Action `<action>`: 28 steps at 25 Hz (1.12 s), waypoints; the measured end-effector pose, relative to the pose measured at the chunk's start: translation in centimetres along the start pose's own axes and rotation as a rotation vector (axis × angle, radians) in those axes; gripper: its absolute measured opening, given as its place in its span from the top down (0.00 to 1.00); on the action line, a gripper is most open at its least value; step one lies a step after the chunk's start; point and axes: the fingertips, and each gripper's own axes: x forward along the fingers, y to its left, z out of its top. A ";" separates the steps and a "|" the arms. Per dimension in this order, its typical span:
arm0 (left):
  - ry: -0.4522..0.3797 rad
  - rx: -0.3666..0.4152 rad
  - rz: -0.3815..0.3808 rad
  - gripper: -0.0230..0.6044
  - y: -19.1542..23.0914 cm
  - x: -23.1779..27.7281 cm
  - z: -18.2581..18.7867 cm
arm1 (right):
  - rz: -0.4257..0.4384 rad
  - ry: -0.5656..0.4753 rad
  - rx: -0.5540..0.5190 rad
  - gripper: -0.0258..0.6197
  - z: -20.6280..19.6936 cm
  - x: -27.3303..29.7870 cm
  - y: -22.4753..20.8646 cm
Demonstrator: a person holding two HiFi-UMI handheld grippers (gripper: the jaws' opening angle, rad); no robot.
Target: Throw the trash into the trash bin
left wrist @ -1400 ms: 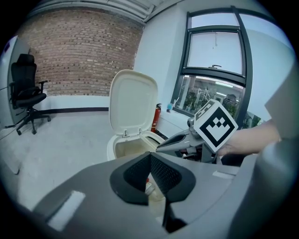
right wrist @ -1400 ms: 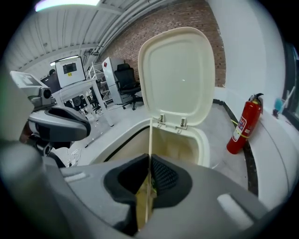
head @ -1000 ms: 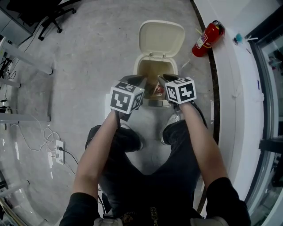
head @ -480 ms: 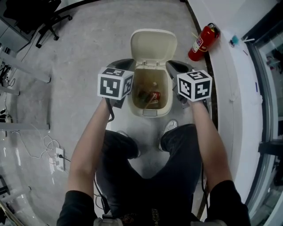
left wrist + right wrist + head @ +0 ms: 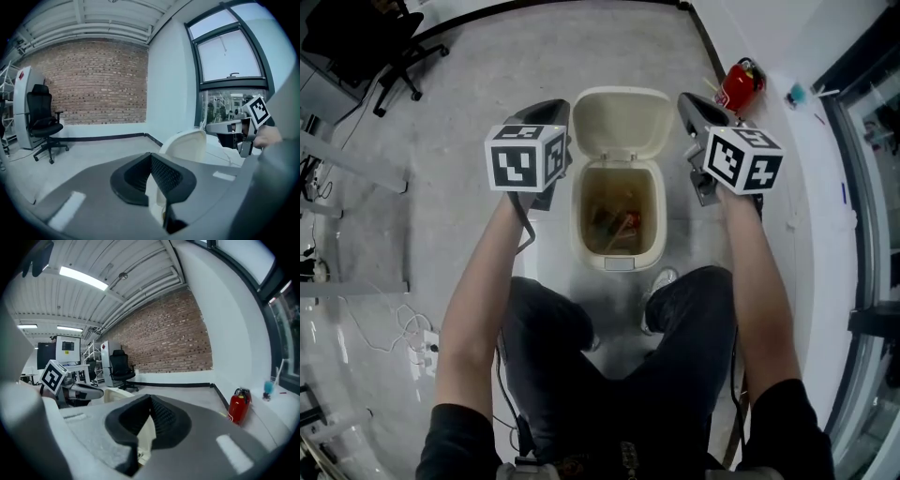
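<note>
The cream trash bin [image 5: 619, 253] stands open on the floor between the person's feet, its lid [image 5: 622, 120] tipped back. Trash lies inside, among it a red can-like piece [image 5: 628, 222]. My left gripper [image 5: 551, 111] is held up left of the lid and my right gripper [image 5: 690, 101] right of it, both well above the bin. Each has its jaws shut with nothing between them, as the left gripper [image 5: 151, 157] and right gripper [image 5: 150, 399] show in their own views. The lid [image 5: 187, 143] shows past the left jaws.
A red fire extinguisher [image 5: 739, 84] leans by the white wall at the right, also seen as the extinguisher [image 5: 236, 406]. A black office chair [image 5: 384, 37] stands far left, with desk legs and cables along the left edge. The person's shoes [image 5: 661, 281] sit just behind the bin.
Both grippers rose from over the bin's mouth and spread apart to either side of the lid. The red trash piece that was between them now lies in the bin.
</note>
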 end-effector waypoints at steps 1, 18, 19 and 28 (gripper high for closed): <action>0.004 0.005 -0.003 0.95 0.3 0.4 0.3 | -0.006 0.003 0.004 0.96 0.2 0.4 -0.4; 0.045 0.053 -0.129 0.95 -0.8 0.7 0.4 | 0.104 0.117 0.049 0.96 -1.1 1.6 0.2; 0.045 0.050 -0.137 0.95 -1.0 0.4 0.2 | 0.113 0.122 0.047 0.96 -1.2 1.3 0.5; 0.099 0.086 -0.252 0.95 -5.1 -2.8 -3.3 | 0.261 0.263 -0.065 0.96 -5.6 -1.3 6.2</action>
